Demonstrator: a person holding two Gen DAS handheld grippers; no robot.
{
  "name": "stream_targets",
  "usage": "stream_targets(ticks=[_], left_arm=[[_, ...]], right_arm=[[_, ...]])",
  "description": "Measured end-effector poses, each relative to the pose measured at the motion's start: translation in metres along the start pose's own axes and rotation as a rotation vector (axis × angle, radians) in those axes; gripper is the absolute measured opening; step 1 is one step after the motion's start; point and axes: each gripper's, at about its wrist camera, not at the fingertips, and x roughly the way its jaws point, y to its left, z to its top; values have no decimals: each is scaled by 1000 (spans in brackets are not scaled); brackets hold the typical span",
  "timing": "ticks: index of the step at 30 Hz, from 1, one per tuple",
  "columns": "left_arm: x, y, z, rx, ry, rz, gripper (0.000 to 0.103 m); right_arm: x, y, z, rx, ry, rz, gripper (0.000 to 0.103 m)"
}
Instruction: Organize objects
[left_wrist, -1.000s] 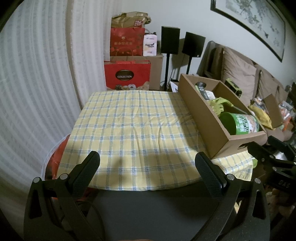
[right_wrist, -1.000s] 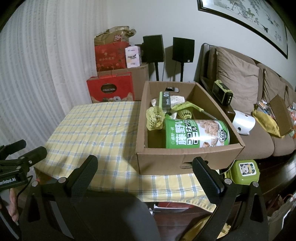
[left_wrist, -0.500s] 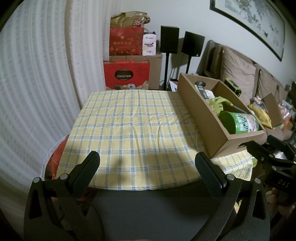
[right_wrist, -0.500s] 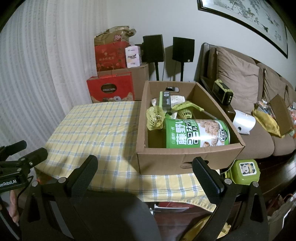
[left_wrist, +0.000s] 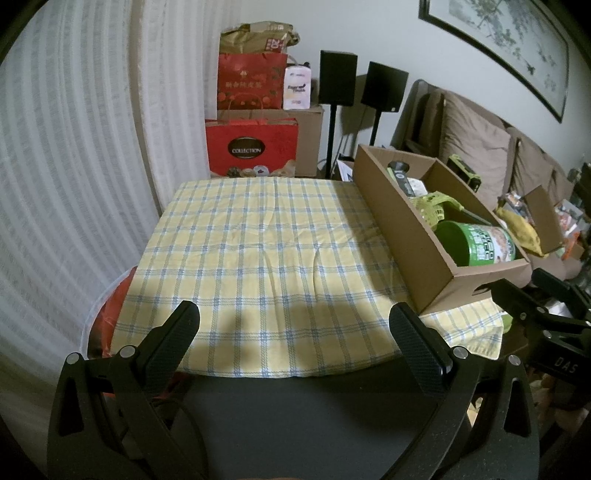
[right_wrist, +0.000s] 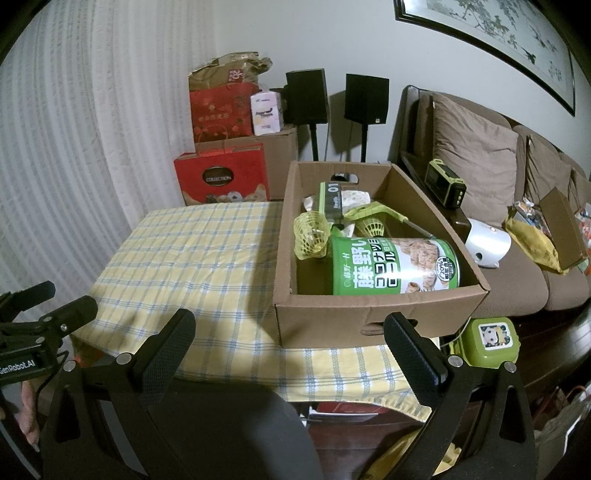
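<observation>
Green can (right_wrist: 395, 266) lying sideways in cardboard box (right_wrist: 325, 321), left claw (left_wrist: 295, 321) and right claw (right_wrist: 290, 326) apart, empty.

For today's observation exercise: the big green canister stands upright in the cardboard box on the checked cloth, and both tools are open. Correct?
Not quite. The right wrist view shows the green canister lying on its side in the cardboard box. The box does sit on the checked cloth, and both tools are open.

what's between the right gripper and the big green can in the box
In the right wrist view, only the near wall of the cardboard box stands between the open right gripper and the green can.
</observation>
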Motion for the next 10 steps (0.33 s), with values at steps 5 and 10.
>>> stream_targets(ticks=[5, 10], left_arm=[[0, -1, 0, 1, -3, 4, 103], [1, -1, 0, 9, 6, 1, 103]], right_arm=[[0, 0, 0, 0, 0, 1, 103], [0, 0, 0, 1, 1, 1, 103]])
